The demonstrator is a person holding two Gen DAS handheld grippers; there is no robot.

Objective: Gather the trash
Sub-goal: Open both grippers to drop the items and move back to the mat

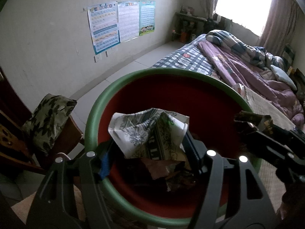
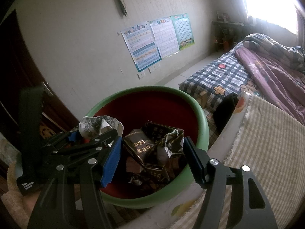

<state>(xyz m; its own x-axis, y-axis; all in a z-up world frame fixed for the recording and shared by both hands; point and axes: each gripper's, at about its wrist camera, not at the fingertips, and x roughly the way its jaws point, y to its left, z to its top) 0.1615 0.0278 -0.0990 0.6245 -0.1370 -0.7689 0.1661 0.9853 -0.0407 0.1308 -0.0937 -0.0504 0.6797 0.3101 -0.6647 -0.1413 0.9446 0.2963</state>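
Observation:
A round bin with a green rim (image 1: 91, 122) and a red inside holds dark crumpled wrappers (image 1: 165, 173) at its bottom. My left gripper (image 1: 147, 143) is shut on a crumpled white wrapper with a grey flower print (image 1: 146, 129), held over the bin's mouth. In the right wrist view the same bin (image 2: 202, 122) sits below my right gripper (image 2: 152, 145), which is shut on a crushed dark packet with gold lettering (image 2: 144, 143). The left gripper (image 2: 95, 133) and its white wrapper (image 2: 95, 123) show at that view's left. The dark packet (image 1: 251, 117) pokes in at the left view's right edge.
A bed with a plaid sheet (image 2: 215, 76) and a purple quilt (image 1: 244, 72) lies to the right. A striped cloth (image 2: 266, 143) covers the surface beside the bin. A wooden chair with a leaf-print cushion (image 1: 47, 118) stands to the left. Posters (image 1: 122, 22) hang on the far wall.

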